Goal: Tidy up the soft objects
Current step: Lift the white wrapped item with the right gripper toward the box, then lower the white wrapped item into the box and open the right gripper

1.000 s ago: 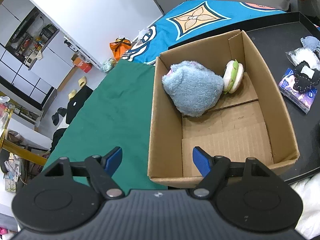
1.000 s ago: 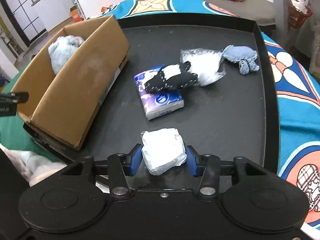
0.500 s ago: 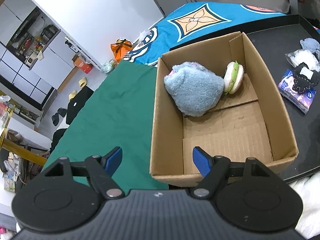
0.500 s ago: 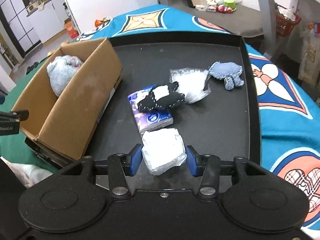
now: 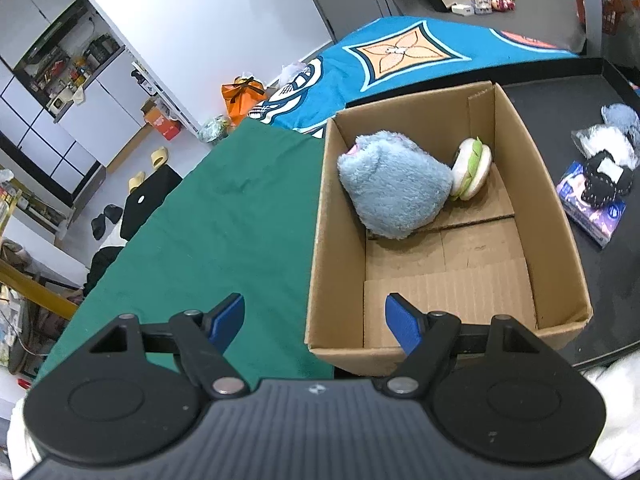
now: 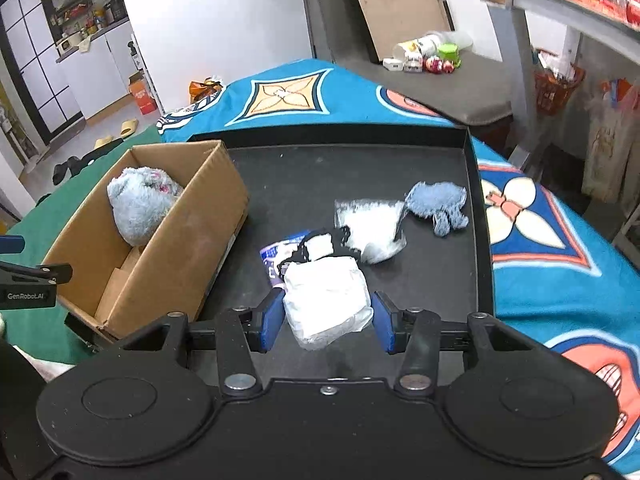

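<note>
From the left wrist, the left gripper [image 5: 314, 318] hangs spread and empty above the cardboard box [image 5: 558, 216] already holding two plush toys – from the right wrist, the right gripper [image 6: 324, 322] pinches a white soft packet [image 6: 326, 300] over the black tray [image 6: 472, 220], four items left.

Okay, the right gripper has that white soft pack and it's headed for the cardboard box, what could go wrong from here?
1. The right gripper pinches the white pack only by its squashy sides, so it may slip out before reaching the cardboard box.
2. The box's near wall stands between the pack and the inside; a low carry could clip it and shove the box.
3. The blue plush and burger toy fill the far end, so aim for the bare floor nearer the left gripper.
</note>
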`<state>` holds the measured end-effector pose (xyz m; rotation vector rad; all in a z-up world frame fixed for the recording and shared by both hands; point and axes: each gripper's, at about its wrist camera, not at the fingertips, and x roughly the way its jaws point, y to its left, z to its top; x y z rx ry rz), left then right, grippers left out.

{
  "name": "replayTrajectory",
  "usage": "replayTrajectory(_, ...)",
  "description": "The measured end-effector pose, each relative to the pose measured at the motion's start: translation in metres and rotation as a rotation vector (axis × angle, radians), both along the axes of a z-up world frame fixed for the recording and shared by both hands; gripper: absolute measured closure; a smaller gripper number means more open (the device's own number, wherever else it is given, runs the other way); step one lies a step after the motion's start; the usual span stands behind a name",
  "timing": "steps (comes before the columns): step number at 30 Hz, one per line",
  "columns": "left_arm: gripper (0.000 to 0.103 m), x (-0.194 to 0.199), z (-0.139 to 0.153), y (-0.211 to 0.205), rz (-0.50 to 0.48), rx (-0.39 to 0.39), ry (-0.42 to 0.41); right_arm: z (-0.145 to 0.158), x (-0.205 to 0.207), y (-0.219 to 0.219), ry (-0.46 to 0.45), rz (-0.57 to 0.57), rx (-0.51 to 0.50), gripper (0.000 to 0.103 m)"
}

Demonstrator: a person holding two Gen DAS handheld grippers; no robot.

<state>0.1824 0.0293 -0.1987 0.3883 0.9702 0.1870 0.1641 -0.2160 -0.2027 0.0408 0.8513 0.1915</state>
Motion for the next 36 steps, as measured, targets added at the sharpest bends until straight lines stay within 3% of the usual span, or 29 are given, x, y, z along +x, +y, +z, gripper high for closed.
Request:
replayTrajectory(10, 0.027, 0.002, 0.001, 0.011, 0.023, -0.062, -0.017, 0.02, 0.003, 0.022, -0.085, 0.049, -0.07, 0.057)
replayTrajectory(25, 0.03, 0.001, 0.002, 0.023, 0.032, -0.134, -0.03, 0.052, 0.011, 0.056, -0.238, 0.126, -0.074, 0.057)
replayTrajectory(33, 0.038, 0.005, -0.001, 0.029, 0.052, -0.166, -0.018, 0.057, 0.019, 0.083, -0.25, 0.194, -0.075, 0.057)
replayTrajectory(36, 0.046, 0.007, -0.003, 0.031, 0.062, -0.175, -0.01, 0.058, 0.022, 0.094, -0.248, 0.221, -0.083, 0.057)
